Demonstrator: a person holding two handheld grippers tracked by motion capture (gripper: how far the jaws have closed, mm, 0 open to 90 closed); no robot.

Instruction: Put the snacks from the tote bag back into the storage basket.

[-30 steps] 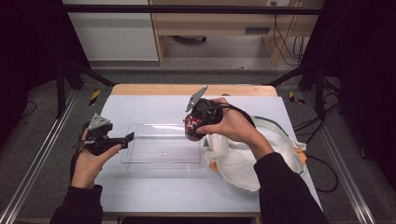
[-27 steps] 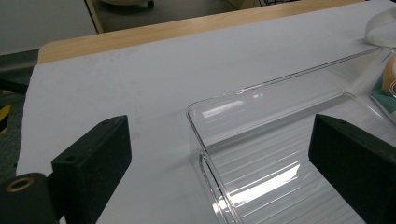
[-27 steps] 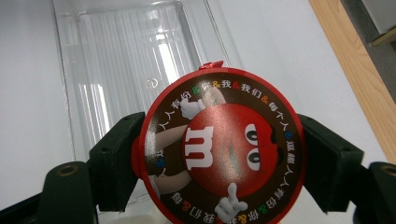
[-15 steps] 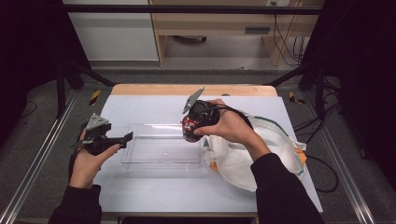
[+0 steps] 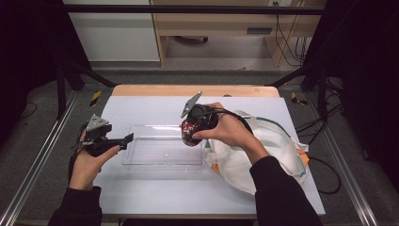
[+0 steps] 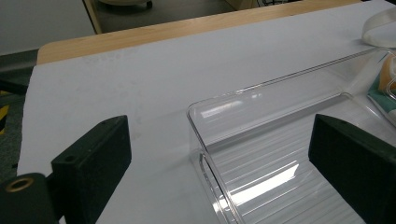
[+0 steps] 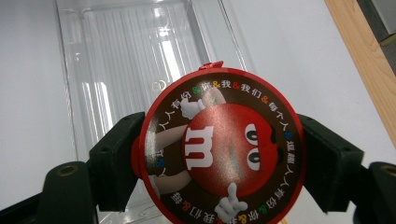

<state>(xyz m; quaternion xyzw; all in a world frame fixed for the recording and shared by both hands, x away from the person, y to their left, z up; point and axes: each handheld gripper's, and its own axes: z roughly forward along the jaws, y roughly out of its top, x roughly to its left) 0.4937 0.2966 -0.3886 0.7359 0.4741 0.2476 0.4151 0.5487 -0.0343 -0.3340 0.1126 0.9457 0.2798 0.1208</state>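
The right gripper [image 7: 219, 158] is clamped on a round red candy tin [image 7: 219, 149] printed with a cartoon figure, one jaw pressed to each side of its rim. It holds the tin above the right end of a clear plastic tray [image 5: 162, 150], not touching it. The left gripper [image 5: 123, 140] sits at the tray's left end with its jaws spread wide and nothing between them, one jaw outside the tray wall. A white cloth bag [image 5: 263, 150] lies just right of the tray on the white surface [image 5: 155, 197].
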